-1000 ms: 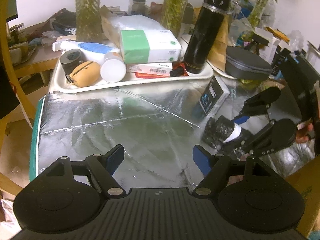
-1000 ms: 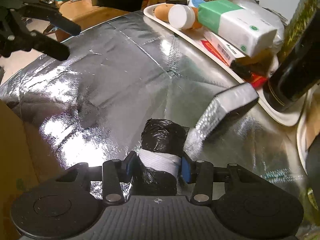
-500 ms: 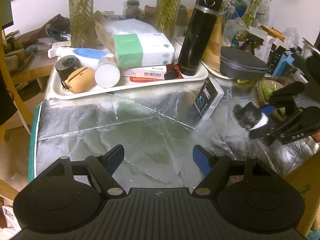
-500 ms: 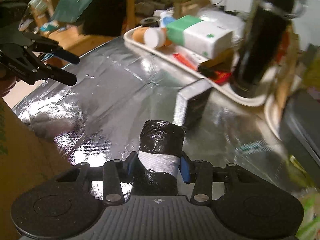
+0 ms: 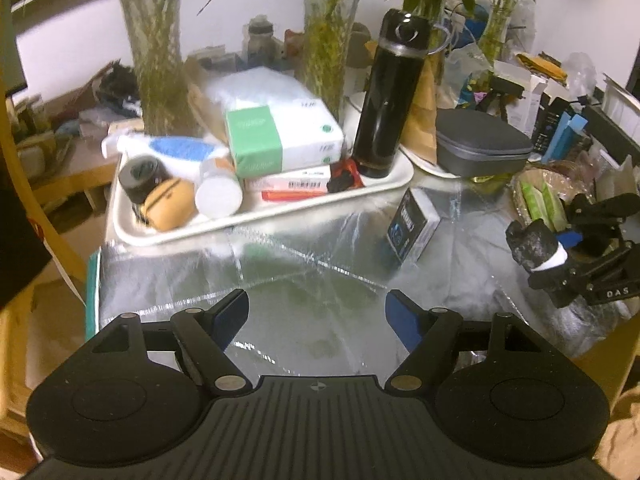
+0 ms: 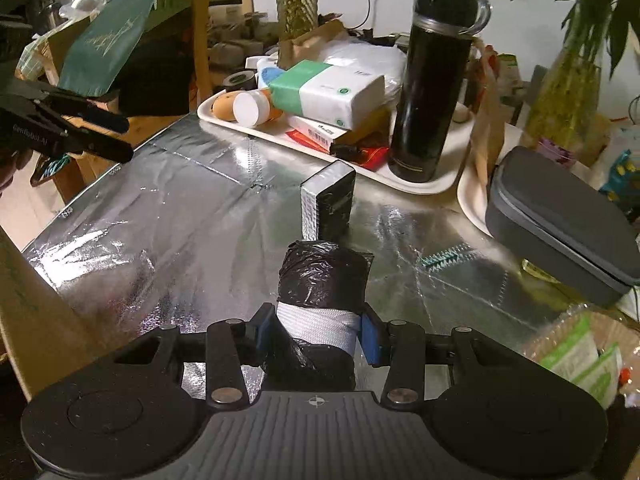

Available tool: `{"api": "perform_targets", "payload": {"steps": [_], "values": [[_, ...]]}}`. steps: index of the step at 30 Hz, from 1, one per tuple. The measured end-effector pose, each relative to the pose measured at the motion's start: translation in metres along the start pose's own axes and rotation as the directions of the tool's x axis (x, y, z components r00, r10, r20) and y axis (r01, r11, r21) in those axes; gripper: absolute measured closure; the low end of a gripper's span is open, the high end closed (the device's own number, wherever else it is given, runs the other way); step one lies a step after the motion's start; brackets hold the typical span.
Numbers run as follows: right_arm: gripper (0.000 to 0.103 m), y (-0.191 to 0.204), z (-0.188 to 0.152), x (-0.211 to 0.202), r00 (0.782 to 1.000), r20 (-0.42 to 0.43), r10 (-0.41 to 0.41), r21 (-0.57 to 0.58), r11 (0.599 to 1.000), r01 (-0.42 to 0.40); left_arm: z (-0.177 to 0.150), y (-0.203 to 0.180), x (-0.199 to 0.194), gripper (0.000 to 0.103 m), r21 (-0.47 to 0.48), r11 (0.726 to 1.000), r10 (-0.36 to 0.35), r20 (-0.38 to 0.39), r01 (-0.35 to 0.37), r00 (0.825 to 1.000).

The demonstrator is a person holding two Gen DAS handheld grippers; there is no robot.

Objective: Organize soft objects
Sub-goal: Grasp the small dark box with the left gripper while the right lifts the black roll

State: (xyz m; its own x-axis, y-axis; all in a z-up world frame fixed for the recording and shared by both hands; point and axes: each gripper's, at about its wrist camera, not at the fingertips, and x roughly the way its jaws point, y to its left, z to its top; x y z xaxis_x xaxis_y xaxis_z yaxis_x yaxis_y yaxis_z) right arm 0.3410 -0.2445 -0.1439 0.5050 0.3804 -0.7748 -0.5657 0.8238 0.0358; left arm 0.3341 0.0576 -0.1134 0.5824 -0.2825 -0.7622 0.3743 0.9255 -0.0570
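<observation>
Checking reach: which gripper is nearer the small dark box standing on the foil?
Right. The right gripper, holding the black bag roll, is just short of the box; the left gripper hangs farther back.

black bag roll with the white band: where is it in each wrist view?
Left wrist: black bag roll at far right edge, held in the right gripper.
Right wrist: bottom centre, clamped between the blue pads.
Shared landmark: black bottle standing on the white tray.

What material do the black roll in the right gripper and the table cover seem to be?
Black roll: probably thin plastic film, like bin bags; crinkled, glossy, with a white band.
Table cover: looks like metallised foil sheet; silver, mirror-like, creased.
</observation>
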Motion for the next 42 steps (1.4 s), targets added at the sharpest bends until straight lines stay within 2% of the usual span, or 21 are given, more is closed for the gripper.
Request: {"api": "perform_targets", "payload": {"steps": [7, 16, 22, 29, 37, 39, 41, 42], "values": [[0.056, 0.001, -0.006, -0.012, 1.000, 0.017, -0.011, 0.034, 0.999, 0.010, 0.022, -0.022, -0.002, 0.028, 0.086, 0.996, 0.023, -0.010, -0.022, 1.000], [0.056, -0.002, -0.014, -0.024, 0.999, 0.040, -0.034, 0.086, 0.996, 0.030, 0.050, -0.055, 0.015, 0.028, 0.171, 0.985, 0.036, -0.032, -0.030, 0.999], [0.056, -0.010, -0.017, -0.027, 0.997, 0.048, -0.057, 0.129, 0.990, 0.050, 0.067, -0.074, 0.045, 0.028, 0.178, 0.984, 0.044, -0.071, -0.030, 0.997], [0.056, -0.010, -0.017, -0.026, 0.997, 0.054, -0.048, 0.137, 0.990, 0.040, 0.077, -0.098, 0.080, 0.028, 0.224, 0.974, 0.045, -0.100, -0.021, 0.994], [0.056, -0.013, -0.018, -0.025, 0.998, 0.053, -0.042, 0.150, 0.988, 0.034, 0.082, -0.110, 0.125, 0.029, 0.204, 0.979, 0.040, -0.163, -0.006, 0.986], [0.056, -0.012, -0.018, -0.024, 0.998, 0.051, -0.041, 0.149, 0.988, 0.033, 0.082, -0.110, 0.135, 0.034, 0.190, 0.982, 0.041, -0.178, -0.006, 0.983], [0.056, -0.012, -0.018, -0.023, 0.998, 0.049, -0.040, 0.148, 0.988, 0.033, 0.082, -0.109, 0.144, 0.044, 0.172, 0.985, 0.042, -0.196, -0.008, 0.980], [0.056, -0.012, -0.017, -0.023, 0.998, 0.049, -0.039, 0.148, 0.988, 0.032, 0.081, -0.108, 0.149, 0.052, 0.159, 0.987, 0.042, -0.206, -0.009, 0.978]]}}
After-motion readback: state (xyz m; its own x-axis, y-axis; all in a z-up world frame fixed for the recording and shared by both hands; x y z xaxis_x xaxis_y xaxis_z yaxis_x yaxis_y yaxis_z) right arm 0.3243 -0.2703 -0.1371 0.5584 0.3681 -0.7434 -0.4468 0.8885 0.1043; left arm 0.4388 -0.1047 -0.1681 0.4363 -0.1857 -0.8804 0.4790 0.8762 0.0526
